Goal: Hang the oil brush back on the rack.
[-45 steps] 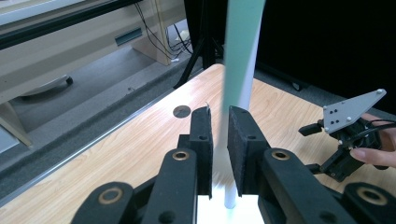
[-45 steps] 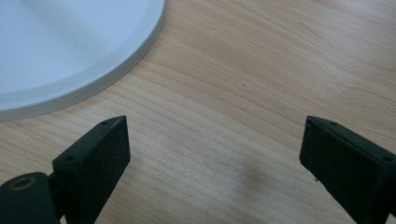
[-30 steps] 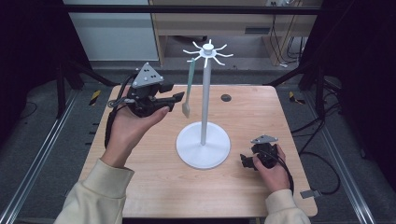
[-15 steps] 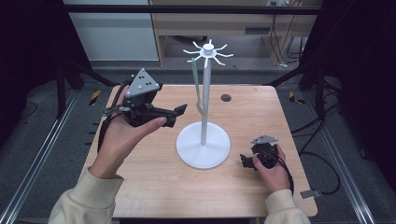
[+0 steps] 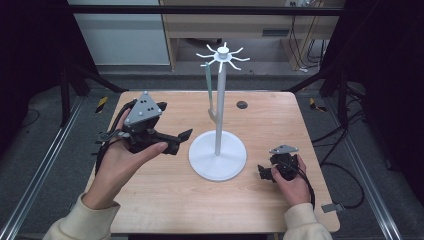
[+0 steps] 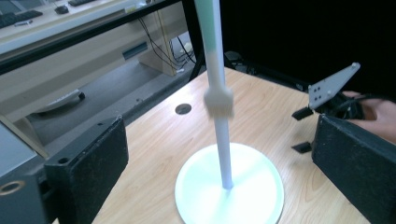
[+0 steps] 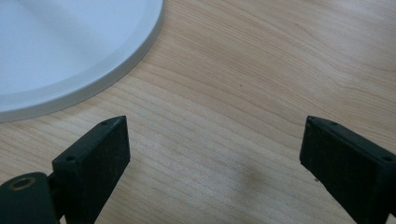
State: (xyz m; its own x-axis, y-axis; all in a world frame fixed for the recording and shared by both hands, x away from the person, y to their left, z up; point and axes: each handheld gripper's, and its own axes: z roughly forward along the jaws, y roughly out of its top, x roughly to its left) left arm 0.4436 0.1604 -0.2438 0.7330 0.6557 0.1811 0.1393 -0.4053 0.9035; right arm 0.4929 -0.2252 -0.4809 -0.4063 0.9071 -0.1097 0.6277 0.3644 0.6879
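The pale green spatula [image 5: 210, 95] hangs from the white rack [image 5: 218, 150] mid-tabletop [image 5: 165, 200], so the left claw [image 5: 182, 136], jaws just spread wide and empty, should back off without nudging it, while the right claw [image 5: 261, 172] rests open.

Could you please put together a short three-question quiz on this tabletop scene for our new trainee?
1. True or false: the left gripper is clamped on the hanging utensil.
2. What does the hanging utensil hang from: A) the table edge, B) a hook at the top of the white stand, C) the right gripper?
3. Where does the right gripper rest, and how do its jaws stand?

Key
1. False. Its jaws have just been opening; they stand wide, nothing between them, and the utensil hangs free in front.
2. B.
3. Low over the wooden table, beside the stand's round base, on the person's right; jaws open, with only bare wood between them.
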